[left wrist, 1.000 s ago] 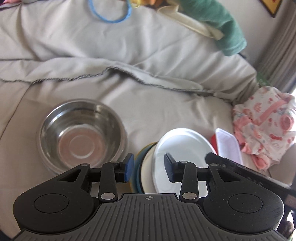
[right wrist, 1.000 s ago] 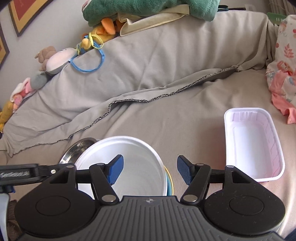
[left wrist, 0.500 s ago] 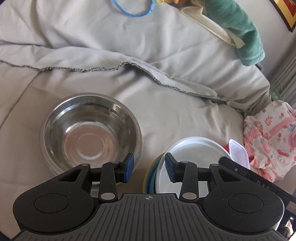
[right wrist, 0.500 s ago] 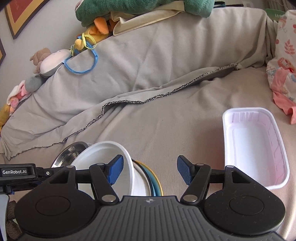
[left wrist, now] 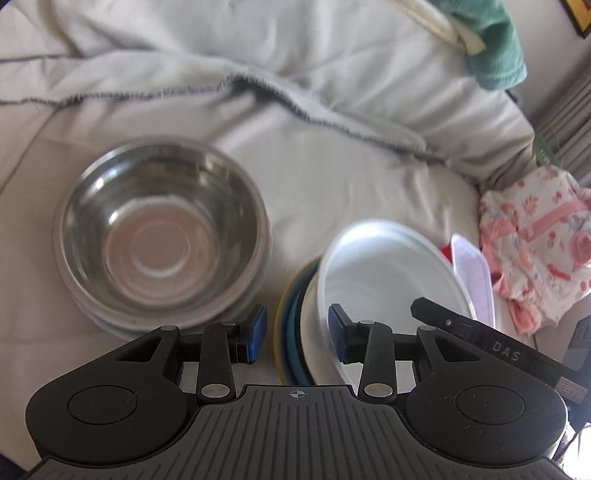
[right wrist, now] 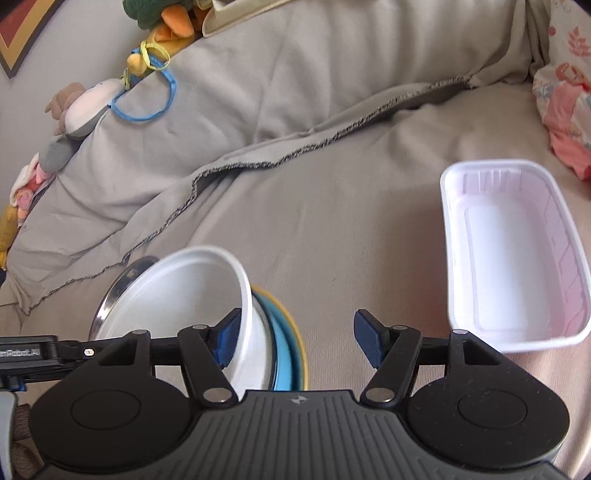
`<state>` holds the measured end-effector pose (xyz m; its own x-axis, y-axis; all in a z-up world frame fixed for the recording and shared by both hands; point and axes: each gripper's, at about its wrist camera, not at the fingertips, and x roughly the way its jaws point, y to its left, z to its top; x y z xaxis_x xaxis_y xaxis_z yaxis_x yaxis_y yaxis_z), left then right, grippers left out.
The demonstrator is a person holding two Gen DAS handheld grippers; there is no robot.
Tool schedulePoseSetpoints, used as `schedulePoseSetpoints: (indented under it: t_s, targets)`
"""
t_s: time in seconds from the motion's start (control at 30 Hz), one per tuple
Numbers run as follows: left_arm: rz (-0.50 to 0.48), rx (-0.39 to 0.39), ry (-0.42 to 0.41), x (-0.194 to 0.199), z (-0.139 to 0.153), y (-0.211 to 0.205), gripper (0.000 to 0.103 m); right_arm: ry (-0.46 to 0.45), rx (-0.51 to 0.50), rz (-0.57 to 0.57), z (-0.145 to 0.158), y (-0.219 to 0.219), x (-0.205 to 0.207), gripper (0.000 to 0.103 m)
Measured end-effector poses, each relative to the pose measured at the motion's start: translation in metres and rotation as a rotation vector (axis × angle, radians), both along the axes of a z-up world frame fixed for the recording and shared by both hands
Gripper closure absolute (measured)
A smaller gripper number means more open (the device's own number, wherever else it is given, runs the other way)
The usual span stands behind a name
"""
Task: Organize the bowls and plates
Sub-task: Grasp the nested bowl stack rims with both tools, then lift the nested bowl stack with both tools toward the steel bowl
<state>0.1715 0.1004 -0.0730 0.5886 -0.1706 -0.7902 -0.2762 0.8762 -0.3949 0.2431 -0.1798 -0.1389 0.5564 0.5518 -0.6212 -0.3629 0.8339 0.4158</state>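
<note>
- The left claw (left wrist: 297,334) straddles the near edges of a stack of white, blue and yellow dishes (left wrist: 295,332); whether its blue pads press on them cannot be told.
- The right claw (right wrist: 293,341) has its left pad inside the tilted white bowl (right wrist: 192,295) while its right pad stands free over the cloth, so the jaws are apart and clamp nothing.
- Against a second ago, both views have sunk closer to the dishes, and the white bowl has slid from between the right claw's pads toward its left one, baring the blue and yellow rims.
- A steel bowl (left wrist: 162,236) rests just left of the stack, and a white rectangular tray (right wrist: 513,254) lies well to its right.
- Everything sits on a sofa draped in a grey cover (right wrist: 332,206), with soft toys (right wrist: 85,110), a green towel (left wrist: 495,48) and a pink patterned cloth (left wrist: 535,240) around its edges.
- A framed picture (right wrist: 22,33) hangs on the wall behind.
</note>
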Motion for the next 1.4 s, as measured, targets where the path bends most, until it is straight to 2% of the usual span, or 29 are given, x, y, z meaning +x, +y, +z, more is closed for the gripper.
schedulePoseSetpoints:
  t_s: [0.13, 0.2, 0.37, 0.47, 0.6, 0.77, 0.87, 1.0, 1.17, 1.27, 1.33, 1.4]
  targets:
    - [-0.019, 0.006, 0.031, 0.002, -0.008, -0.007, 0.062, 0.116, 0.077, 0.057, -0.014, -0.001, -0.001, 0.038]
    - [-0.035, 0.002, 0.043, 0.004, -0.012, -0.012, 0.058, 0.158, 0.100, 0.073, -0.020, 0.001, 0.000, 0.038]
    - [-0.041, -0.015, 0.065, 0.007, -0.022, -0.016, 0.057, 0.202, 0.087, 0.097, -0.030, 0.012, -0.001, 0.038]
    - [-0.034, -0.069, 0.083, 0.009, -0.031, -0.011, 0.057, 0.233, 0.099, 0.126, -0.033, 0.018, 0.000, 0.038]
    - [-0.031, -0.125, 0.088, 0.011, -0.038, -0.006, 0.057, 0.225, 0.074, 0.134, -0.033, 0.023, -0.002, 0.040]
    - [-0.034, -0.197, 0.133, 0.016, -0.050, -0.002, 0.057, 0.235, 0.068, 0.138, -0.036, 0.027, 0.000, 0.041]
    - [-0.051, -0.187, 0.127, 0.014, -0.048, -0.004, 0.057, 0.238, 0.069, 0.135, -0.035, 0.027, 0.001, 0.041]
    - [-0.115, -0.134, 0.142, 0.009, -0.041, -0.020, 0.054, 0.236, 0.057, 0.122, -0.032, 0.022, -0.001, 0.041]
    - [-0.153, -0.172, 0.168, 0.006, -0.046, -0.026, 0.054, 0.218, 0.014, 0.134, -0.029, 0.014, -0.015, 0.040]
    - [-0.165, -0.166, 0.160, 0.009, -0.044, -0.029, 0.054, 0.213, -0.002, 0.138, -0.033, 0.009, -0.021, 0.041]
    - [-0.175, -0.140, 0.156, 0.011, -0.040, -0.034, 0.052, 0.209, -0.007, 0.129, -0.033, 0.008, -0.019, 0.041]
    - [-0.187, -0.126, 0.165, 0.014, -0.041, -0.038, 0.043, 0.203, -0.025, 0.117, -0.033, 0.009, -0.015, 0.041]
